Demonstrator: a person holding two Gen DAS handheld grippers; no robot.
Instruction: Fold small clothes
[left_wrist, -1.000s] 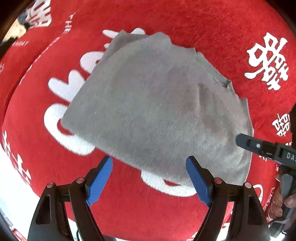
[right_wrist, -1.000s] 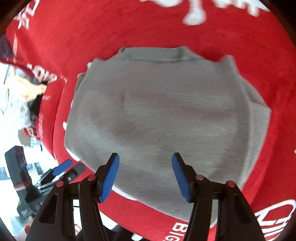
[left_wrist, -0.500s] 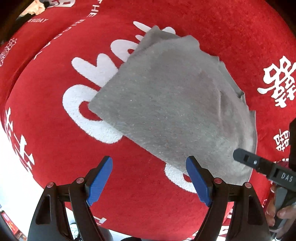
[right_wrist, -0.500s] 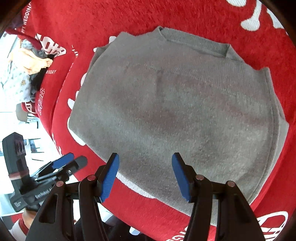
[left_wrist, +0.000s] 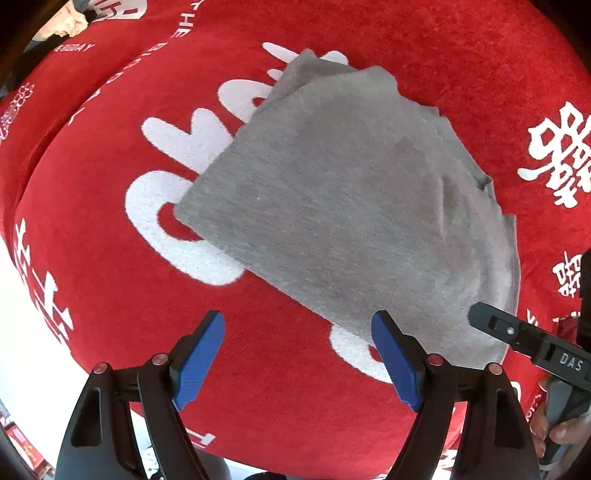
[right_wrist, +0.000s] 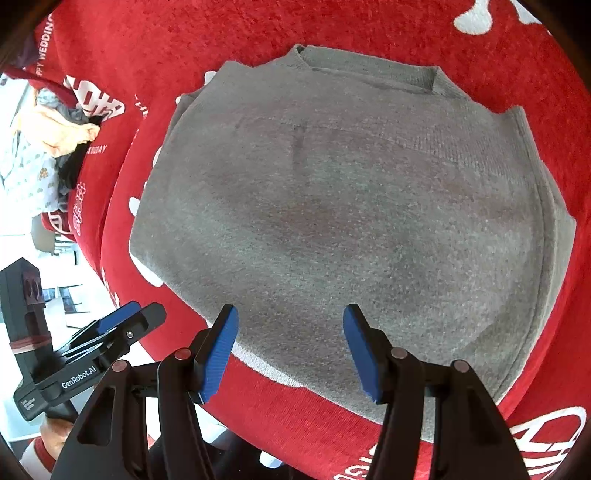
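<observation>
A small grey knit sweater (left_wrist: 351, 206) lies flat on the red cloth, its sleeves tucked under and its neckband (right_wrist: 369, 70) at the far side in the right wrist view. My left gripper (left_wrist: 298, 325) hovers open over the red cloth just off the garment's near left edge, nothing between its blue pads. My right gripper (right_wrist: 290, 319) stands open above the near hem of the sweater (right_wrist: 332, 221), also holding nothing. Each gripper shows in the other's view: the right gripper (left_wrist: 532, 343) at the lower right, the left gripper (right_wrist: 122, 325) at the lower left.
The red cloth (left_wrist: 110, 295) with white lettering covers the whole table. A heap of other clothes (right_wrist: 55, 147) lies at the far left past the cloth's edge. The table's near edge (left_wrist: 29, 350) drops off at the lower left. A hand (left_wrist: 554, 432) grips the right tool.
Both grippers drifted sideways and slightly back toward the near edge; the sweater now sits further right and up in the left view. Jaws stayed as wide as before. The sweater has not moved.
</observation>
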